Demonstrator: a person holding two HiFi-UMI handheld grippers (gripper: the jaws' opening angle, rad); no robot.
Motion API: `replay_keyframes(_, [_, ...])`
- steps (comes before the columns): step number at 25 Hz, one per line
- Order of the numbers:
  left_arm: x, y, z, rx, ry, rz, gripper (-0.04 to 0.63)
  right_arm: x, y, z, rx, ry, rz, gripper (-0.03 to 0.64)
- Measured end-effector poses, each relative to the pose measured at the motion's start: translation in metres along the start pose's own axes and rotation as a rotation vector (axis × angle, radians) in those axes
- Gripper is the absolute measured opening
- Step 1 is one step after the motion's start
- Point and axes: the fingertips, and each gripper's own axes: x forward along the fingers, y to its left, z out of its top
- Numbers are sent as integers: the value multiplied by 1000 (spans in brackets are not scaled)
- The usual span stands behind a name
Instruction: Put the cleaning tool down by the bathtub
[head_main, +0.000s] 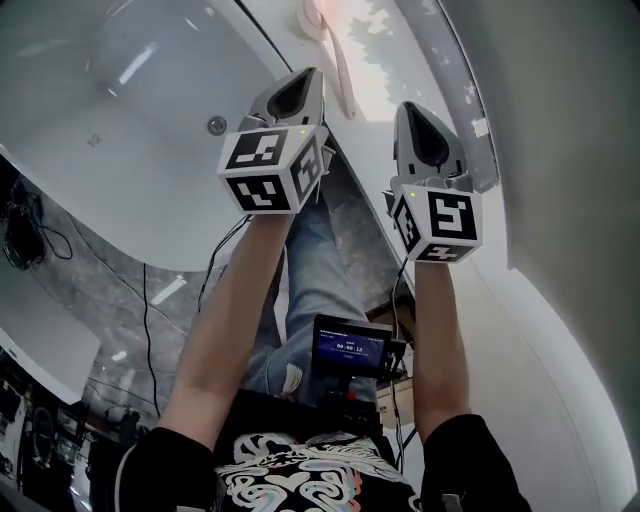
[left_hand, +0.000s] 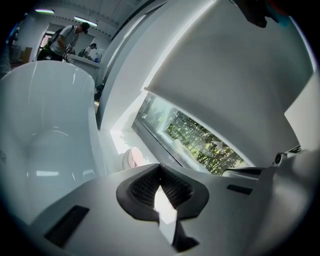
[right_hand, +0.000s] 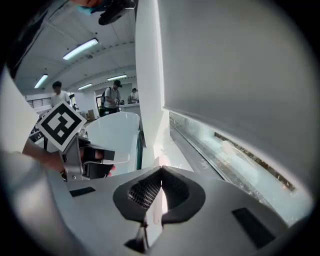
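Screen: a small lit display (head_main: 350, 347) sits at the person's waist, below both forearms.
Floor: grey marbled tiles (head_main: 130, 300) show under the tub's curved rim.
Left gripper: the left gripper (head_main: 300, 82) is held up over the tub's edge. Its jaws are pressed together with nothing between them.
Right gripper: the right gripper (head_main: 420, 118) is level with the left and just beside it. Its jaws are likewise closed on nothing, with only a bright sliver of the ledge showing through.
Bathtub: the white bathtub (head_main: 120, 90) is glossy, and no water shows in it. Its drain is visible near the left gripper.
Ledge: a pale ledge (head_main: 400, 60) runs between the tub's rim and the window.
Cleaning tool: the cleaning tool (head_main: 318, 22) is a pink-and-white thing that lies on the ledge just beside the tub's rim, ahead of both grippers and touched by neither. It is too small to make out its exact kind.
Task state: the tool appears to be set down by the tub, and both grippers are free of it.
Handling: it is likely light, stiff plastic with a rounded head. It may be smooth and slippery if wet.
Where to hold: the slim white part behind the head is the best place, gripped across its width.
Window: the window (left_hand: 200, 137) shows greenery beyond the ledge.
Background: people (left_hand: 65, 40) stand at a bench far off.
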Motion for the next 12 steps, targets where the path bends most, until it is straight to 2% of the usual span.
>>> replay_keyframes(3, [-26, -12, 18, 64, -39, -38, 17, -22, 8, 10, -7, -40, -23, 26])
replay_keyframes(7, [-55, -30, 34, 149, -69, -47, 16, -48, 7, 26, 97, -122, -28, 26])
replay_keyframes(9, [-66, -36, 46, 171, -88, -52, 17, -59, 11, 47, 104, -188, -16, 26])
replay_keyframes(12, [-95, -47, 61, 186, -92, -46, 17, -85, 21, 74, 78, -228, -14, 26])
